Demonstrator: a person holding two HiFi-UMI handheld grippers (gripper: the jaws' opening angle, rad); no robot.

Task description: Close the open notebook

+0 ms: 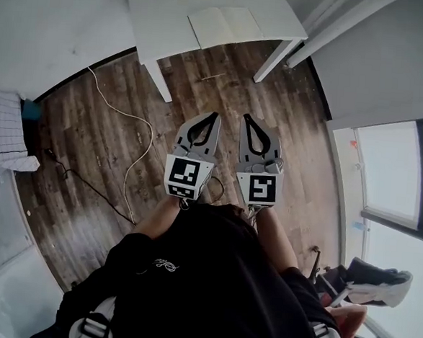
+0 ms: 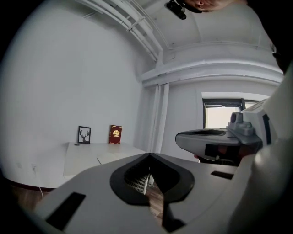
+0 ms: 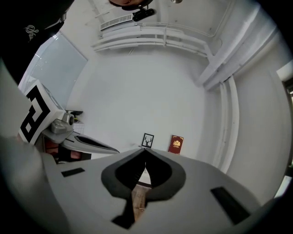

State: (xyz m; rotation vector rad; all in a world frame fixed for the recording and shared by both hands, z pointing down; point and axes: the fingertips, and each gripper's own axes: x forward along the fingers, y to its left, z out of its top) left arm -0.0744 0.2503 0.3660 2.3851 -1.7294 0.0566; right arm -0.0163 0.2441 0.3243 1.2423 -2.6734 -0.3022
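Note:
An open notebook (image 1: 225,25) with pale blank pages lies flat on a white table (image 1: 164,24) at the top of the head view, well ahead of me. Its edge shows as a pale sheet (image 2: 112,156) on the tabletop in the left gripper view. My left gripper (image 1: 216,115) and right gripper (image 1: 246,117) hang side by side over the wooden floor, short of the table, both pointing toward it. Both are shut with their tips together and nothing between them.
A small framed deer picture (image 2: 84,134) and a red book (image 2: 115,134) stand at the table's back against the white wall. A white cable (image 1: 124,122) and a black one trail across the wood floor at left. Windows (image 1: 395,177) line the right side.

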